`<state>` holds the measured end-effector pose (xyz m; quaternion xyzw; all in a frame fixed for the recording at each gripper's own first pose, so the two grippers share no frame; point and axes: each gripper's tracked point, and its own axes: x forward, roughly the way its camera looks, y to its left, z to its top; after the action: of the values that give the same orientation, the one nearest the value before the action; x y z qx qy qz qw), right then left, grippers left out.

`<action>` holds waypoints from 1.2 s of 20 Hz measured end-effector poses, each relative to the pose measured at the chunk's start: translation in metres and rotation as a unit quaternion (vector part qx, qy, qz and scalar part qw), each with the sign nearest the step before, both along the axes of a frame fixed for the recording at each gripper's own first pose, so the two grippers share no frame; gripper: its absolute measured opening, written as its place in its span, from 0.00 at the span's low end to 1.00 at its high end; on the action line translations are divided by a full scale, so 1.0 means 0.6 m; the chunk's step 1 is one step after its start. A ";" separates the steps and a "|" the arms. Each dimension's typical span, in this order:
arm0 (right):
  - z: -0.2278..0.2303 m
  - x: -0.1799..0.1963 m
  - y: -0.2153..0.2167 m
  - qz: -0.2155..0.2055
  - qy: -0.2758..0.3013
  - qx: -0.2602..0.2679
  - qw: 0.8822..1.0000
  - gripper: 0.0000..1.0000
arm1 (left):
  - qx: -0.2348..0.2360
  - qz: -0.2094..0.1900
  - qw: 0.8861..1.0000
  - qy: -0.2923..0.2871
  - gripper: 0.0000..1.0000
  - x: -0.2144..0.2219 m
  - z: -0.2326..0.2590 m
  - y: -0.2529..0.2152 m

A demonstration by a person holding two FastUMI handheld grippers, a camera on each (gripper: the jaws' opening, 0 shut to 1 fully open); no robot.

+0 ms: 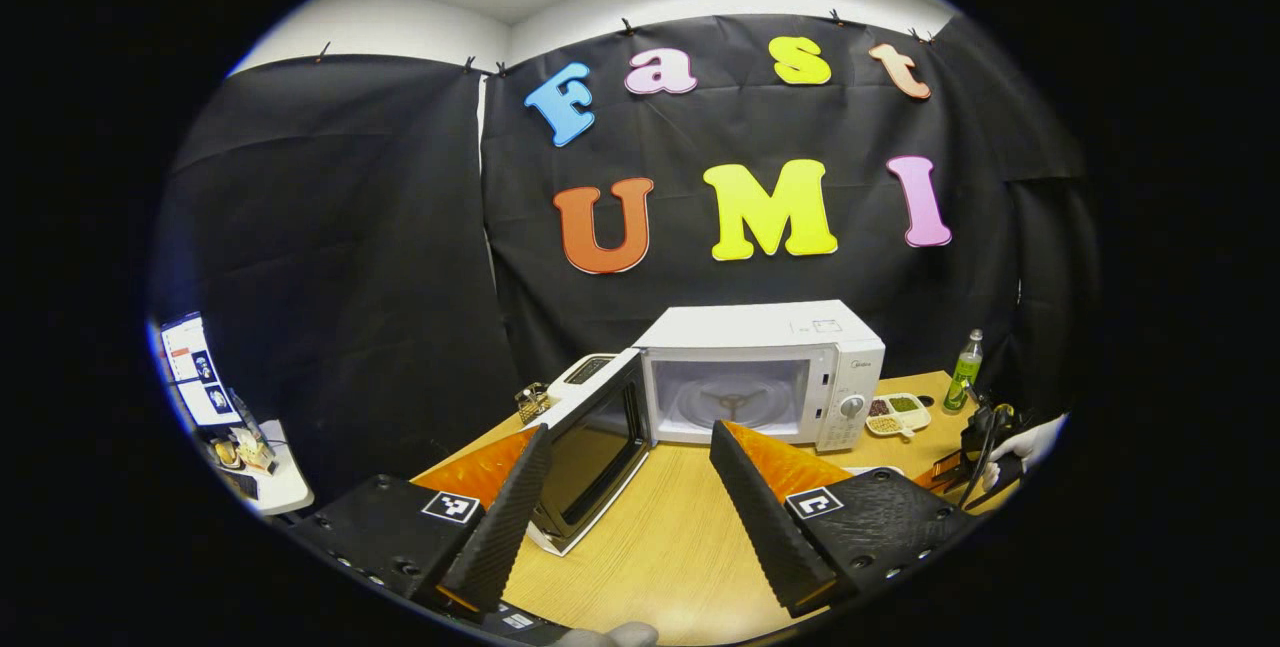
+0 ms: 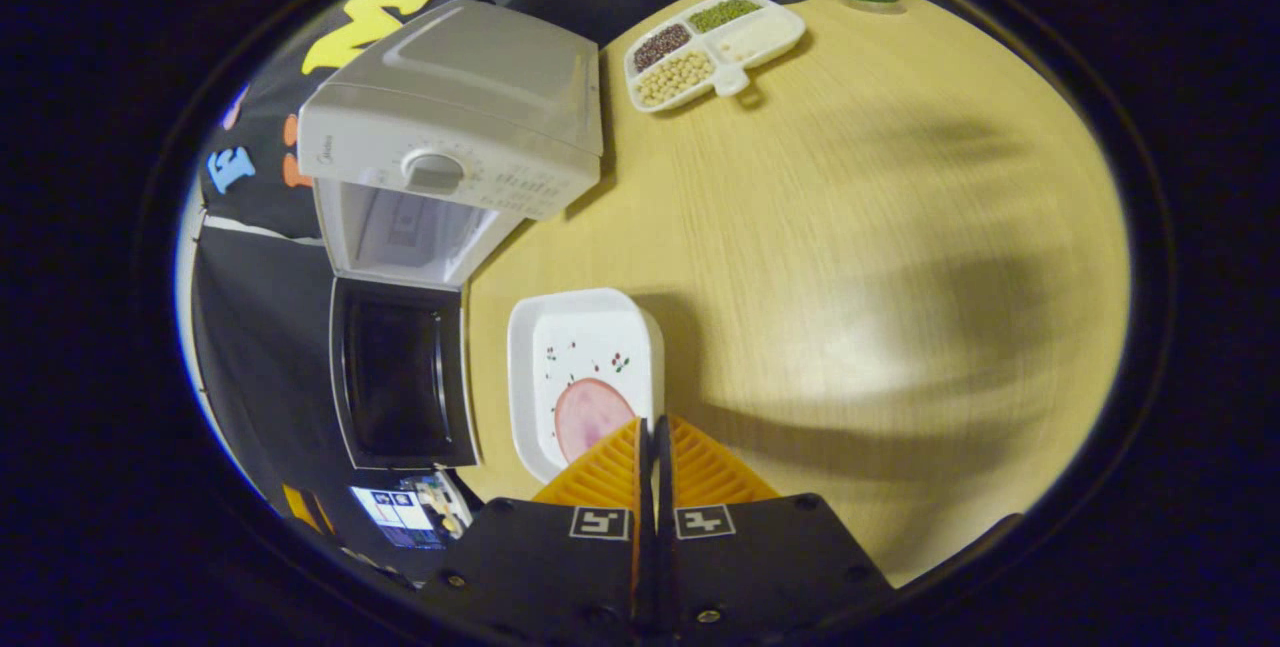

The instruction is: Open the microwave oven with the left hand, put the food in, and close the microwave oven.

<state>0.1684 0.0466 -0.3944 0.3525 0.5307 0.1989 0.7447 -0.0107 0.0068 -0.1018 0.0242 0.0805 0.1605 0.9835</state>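
Left gripper view: left claw [image 1: 630, 472] spread wide, nothing between its fingers, low centre of the frame above the wooden desk [image 1: 660, 547]. White microwave oven [image 1: 765, 372] at mid-frame, its door [image 1: 595, 442] swung fully open toward the left; cavity lit, turntable ring visible inside. Divided snack tray [image 1: 897, 414] just right of the oven, green bottle [image 1: 964, 371] farther right near the desk's edge. Toaster-like appliance [image 1: 583, 372] behind the open door. A gloved hand [image 1: 1025, 447] at the right edge of the frame, holding dark gear.

Right gripper view: right claw [image 2: 652, 447] at bottom centre, fingers pressed together; whether they pinch the plate's rim I cannot tell. White rectangular plate [image 2: 585, 377] with a round pink slice of food [image 2: 590, 417] lies on the desk just beyond the fingertips, lower centre. Oven sits in the upper left, door hanging open below it at mid-left. Snack tray at top centre, well apart from the plate.
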 end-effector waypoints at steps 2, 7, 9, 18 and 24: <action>0.022 0.001 0.019 -0.027 -0.009 0.019 0.999 0.04 | -0.001 -0.010 1.000 -0.001 0.95 0.006 0.001 0.010; 0.095 0.019 0.107 -0.091 -0.055 0.080 0.991 0.03 | 0.002 -0.044 0.999 -0.003 0.95 0.022 0.012 0.045; 0.112 0.030 0.148 -0.112 -0.078 0.087 0.987 0.04 | 0.013 -0.065 0.998 -0.005 0.95 0.026 0.017 0.063; 0.146 0.100 0.341 -0.282 -0.138 0.109 0.943 0.04 | 0.007 -0.107 0.994 0.007 0.95 0.039 -0.027 0.158; 0.158 0.147 0.402 -0.382 -0.185 0.106 0.899 0.04 | 0.011 -0.096 0.995 0.018 0.95 0.016 -0.091 0.205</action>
<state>0.2564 0.2878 -0.2998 0.5618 0.1838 0.0157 0.8064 -0.0013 0.1299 -0.1562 0.0457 0.0934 0.0661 0.9924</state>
